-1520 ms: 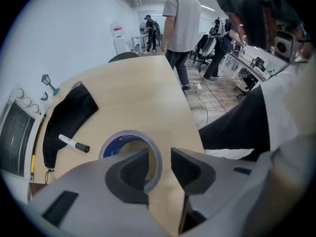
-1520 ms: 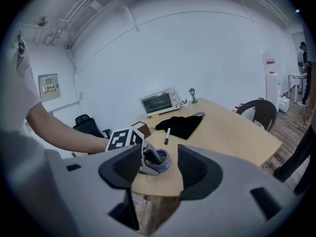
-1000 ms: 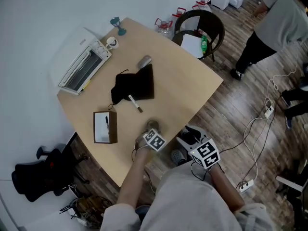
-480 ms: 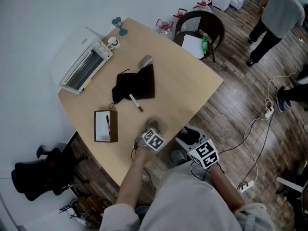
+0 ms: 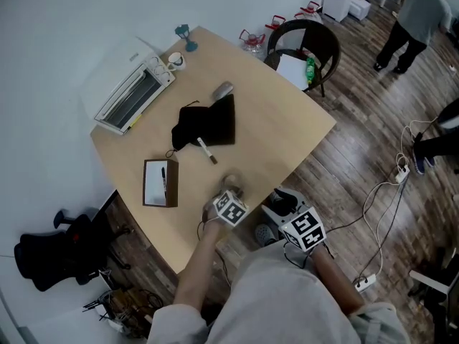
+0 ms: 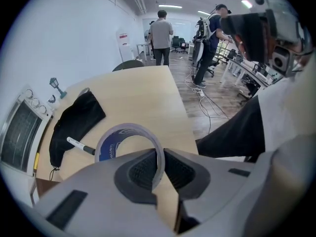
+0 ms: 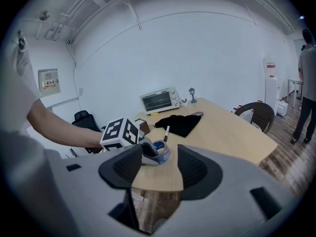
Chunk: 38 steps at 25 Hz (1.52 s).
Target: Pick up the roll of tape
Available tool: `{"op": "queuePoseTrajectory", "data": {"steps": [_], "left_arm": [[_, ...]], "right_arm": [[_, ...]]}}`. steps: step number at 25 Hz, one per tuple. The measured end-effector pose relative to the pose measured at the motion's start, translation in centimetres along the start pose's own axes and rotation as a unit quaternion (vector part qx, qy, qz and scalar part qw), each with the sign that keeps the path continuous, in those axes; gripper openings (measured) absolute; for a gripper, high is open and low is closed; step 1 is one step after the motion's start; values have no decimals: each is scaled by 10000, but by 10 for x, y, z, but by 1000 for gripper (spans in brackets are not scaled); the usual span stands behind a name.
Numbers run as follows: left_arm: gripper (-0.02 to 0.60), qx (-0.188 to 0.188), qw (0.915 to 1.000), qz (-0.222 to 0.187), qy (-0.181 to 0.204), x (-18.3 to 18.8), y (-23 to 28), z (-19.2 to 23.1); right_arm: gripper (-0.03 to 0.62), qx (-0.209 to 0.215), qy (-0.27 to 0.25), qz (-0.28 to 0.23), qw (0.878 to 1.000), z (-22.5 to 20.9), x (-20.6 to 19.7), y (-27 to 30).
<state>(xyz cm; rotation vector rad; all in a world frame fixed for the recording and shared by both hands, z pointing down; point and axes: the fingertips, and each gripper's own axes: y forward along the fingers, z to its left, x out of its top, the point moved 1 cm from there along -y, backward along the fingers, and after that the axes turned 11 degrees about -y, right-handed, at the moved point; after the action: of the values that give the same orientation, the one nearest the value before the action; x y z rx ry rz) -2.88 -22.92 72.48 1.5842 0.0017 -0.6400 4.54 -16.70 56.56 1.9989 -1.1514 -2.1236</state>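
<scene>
the left gripper (image 6: 160,164) pinches the wall of the roll of tape (image 6: 111,146), one jaw inside the ring and one outside, over the near edge of the table (image 5: 287,120). lift straight up with firm pressure so the thin wall cannot slip. the right gripper (image 7: 170,169) stands spread and empty, off to the side.

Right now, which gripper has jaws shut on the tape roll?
The left gripper: its jaws pinch the tape roll's wall. The right gripper's jaws stand wide apart, gripping nothing.
</scene>
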Motion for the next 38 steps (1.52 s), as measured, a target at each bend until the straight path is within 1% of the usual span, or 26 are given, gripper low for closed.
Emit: {"op": "queuePoseTrajectory", "data": {"steps": [5,8,12,16,19,21,24,28,33,38], "left_arm": [[38,-26,9994,-290,-195,7,-16,-3],[38,-146,9979,-515,-377,11,-25,-10],[38,-318,9941,-775,-682,11,-36,-17],[38,-520,9885,-1017,-993,6,-44,-26],[38,-820,9804,-1165,-1358,6,-56,-35],[38,-854,9771,-1269,-1480,5,-65,-38],[38,-826,9728,-1448,-1606,4,-76,-39],[38,-736,9647,-1763,-1815,3,-94,-39],[38,-638,9525,-2137,-2074,0,-119,-35],[38,-491,9368,-2563,-2330,-1,-149,-28]], "right_arm": [[230,54,-91,9,9999,8,1,1],[230,83,-91,7,9999,13,-2,0],[230,133,-111,17,9998,23,-2,1],[230,158,-125,34,9998,30,-5,1],[229,183,-110,53,9998,36,-8,0],[229,225,-123,56,9997,41,-9,1],[229,293,-155,56,9994,49,-9,3],[229,381,-214,57,9990,59,-8,6],[227,405,-265,29,9988,68,-6,10],[221,406,-248,-8,9989,73,-3,13]]}}
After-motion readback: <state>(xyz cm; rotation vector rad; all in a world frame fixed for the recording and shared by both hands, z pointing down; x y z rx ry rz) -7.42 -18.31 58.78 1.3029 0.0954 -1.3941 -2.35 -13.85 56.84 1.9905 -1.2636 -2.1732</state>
